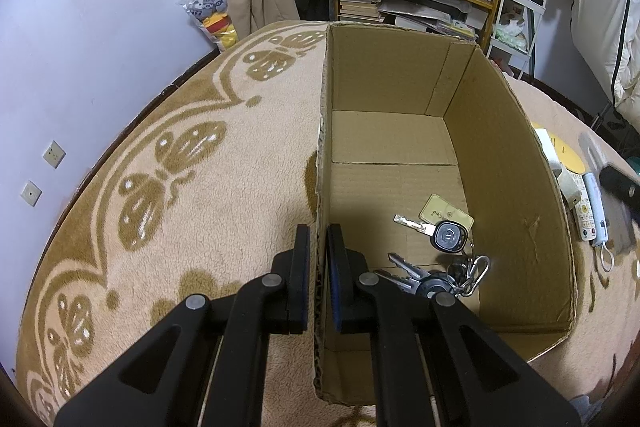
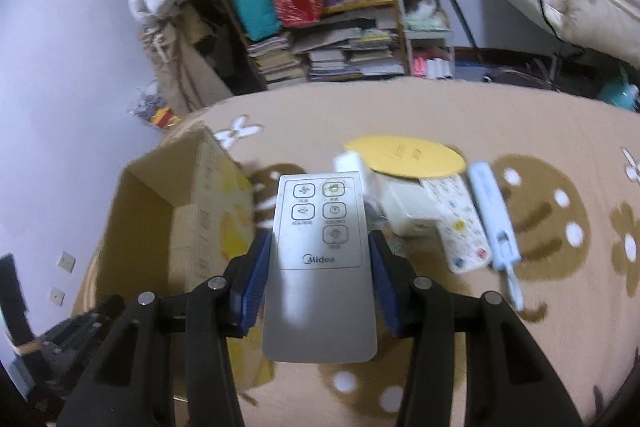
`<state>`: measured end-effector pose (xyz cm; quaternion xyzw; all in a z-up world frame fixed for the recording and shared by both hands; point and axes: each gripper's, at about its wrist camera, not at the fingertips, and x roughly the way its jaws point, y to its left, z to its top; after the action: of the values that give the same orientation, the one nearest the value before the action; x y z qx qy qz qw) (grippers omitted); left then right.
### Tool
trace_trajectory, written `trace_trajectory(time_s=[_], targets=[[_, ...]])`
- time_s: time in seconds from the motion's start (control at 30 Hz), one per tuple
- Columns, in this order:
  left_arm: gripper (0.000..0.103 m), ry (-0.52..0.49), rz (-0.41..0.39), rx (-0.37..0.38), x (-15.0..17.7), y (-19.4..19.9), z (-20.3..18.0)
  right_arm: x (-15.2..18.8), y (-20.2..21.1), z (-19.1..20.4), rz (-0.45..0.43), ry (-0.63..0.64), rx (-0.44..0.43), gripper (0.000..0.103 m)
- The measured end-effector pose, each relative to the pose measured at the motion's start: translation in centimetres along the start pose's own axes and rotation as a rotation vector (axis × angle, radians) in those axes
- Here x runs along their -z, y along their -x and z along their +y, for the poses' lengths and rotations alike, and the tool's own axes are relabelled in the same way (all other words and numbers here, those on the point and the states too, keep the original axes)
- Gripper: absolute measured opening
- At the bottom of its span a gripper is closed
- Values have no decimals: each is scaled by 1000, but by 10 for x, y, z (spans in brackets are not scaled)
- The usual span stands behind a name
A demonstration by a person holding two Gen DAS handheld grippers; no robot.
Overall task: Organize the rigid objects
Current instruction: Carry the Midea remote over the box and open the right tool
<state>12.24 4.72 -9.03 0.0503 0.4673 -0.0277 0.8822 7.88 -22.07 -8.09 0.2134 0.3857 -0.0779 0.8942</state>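
An open cardboard box (image 1: 512, 187) stands on the patterned blanket. Inside it lie a bunch of keys (image 1: 444, 259) and a small beige card (image 1: 446, 213). My left gripper (image 1: 319, 255) is shut on the box's left wall, one finger inside and one outside. My right gripper (image 2: 320, 263) is shut on a silver Midea remote (image 2: 322, 267) and holds it above the blanket, to the right of the box (image 2: 200, 195). Part of the right gripper (image 1: 620, 183) shows blurred at the right edge of the left wrist view.
On the blanket right of the box lie a white charger block (image 2: 408, 211), a white remote with coloured buttons (image 2: 460, 227), a pale blue stick-shaped device (image 2: 494, 211) and a yellow round disc (image 2: 404, 157). A cluttered bookshelf (image 2: 320, 27) stands behind.
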Motion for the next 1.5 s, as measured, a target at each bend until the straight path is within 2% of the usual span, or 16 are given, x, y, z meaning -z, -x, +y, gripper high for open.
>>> trace_trajectory(time_s=[0.4,0.83,1.5], targets=[[9,-5,-1,-6,1,0,0,-30,15,60,-66,105,-99,52],[9,6,3,-2,-2,0,1,-26,-6,104,-16,189,-189,52],[9,20,6,10,-3,0,4,5,-41,113,65,281,-153,52]])
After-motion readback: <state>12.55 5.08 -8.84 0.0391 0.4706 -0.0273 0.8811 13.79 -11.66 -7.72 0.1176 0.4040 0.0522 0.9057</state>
